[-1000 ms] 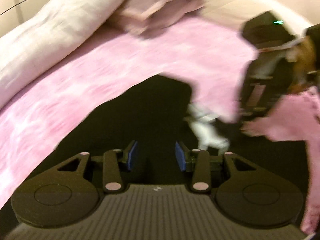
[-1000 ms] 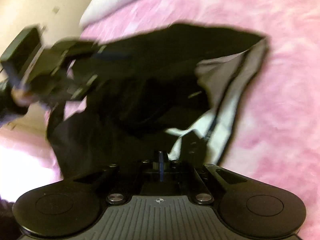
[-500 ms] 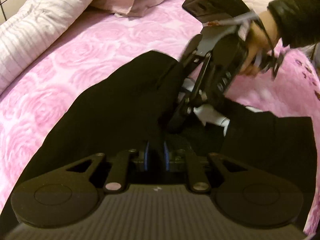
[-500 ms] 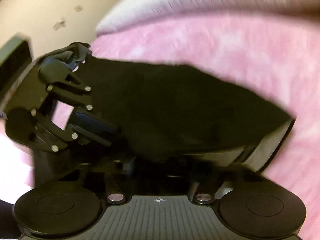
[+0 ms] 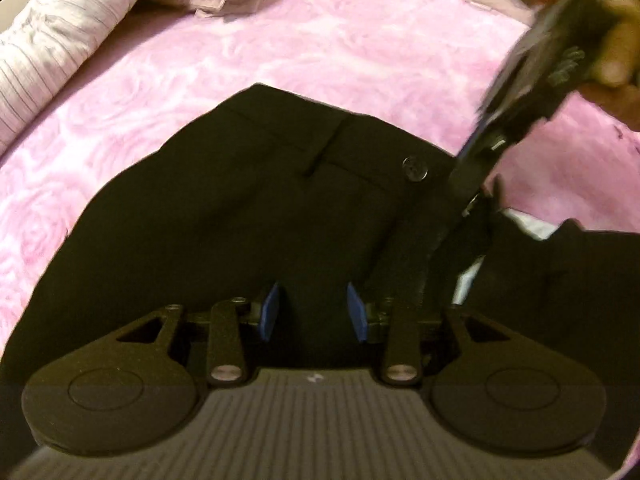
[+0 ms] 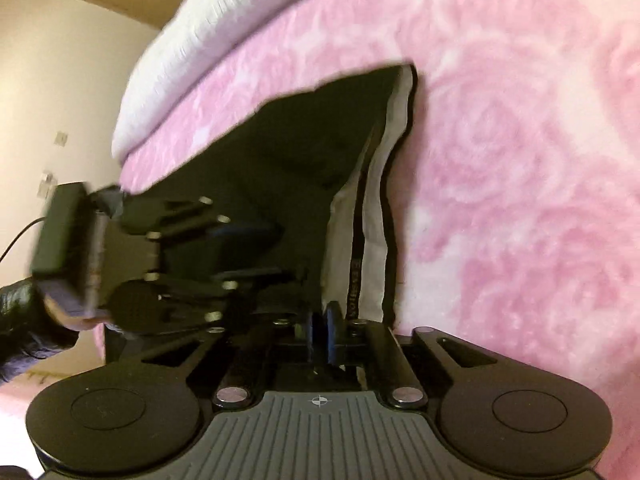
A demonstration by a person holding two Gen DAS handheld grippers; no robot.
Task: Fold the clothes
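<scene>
- Left wrist: mounted behind the jaws, angled steeply down, close over the black trousers.
- Right wrist: likewise close, tilted down.
- Shared: trousers, pink bedspread.

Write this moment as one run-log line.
black trousers on pink bedspread | left gripper: jaws just opening, nothing gripped | right gripper: jaws just closing, grip unclear

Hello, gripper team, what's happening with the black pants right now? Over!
Left gripper jaws just opened, hovering over black pants. Right gripper nearly shut at the waistband; grip unclear. Pants spread on pink blanket. Nothing in the way.
</scene>
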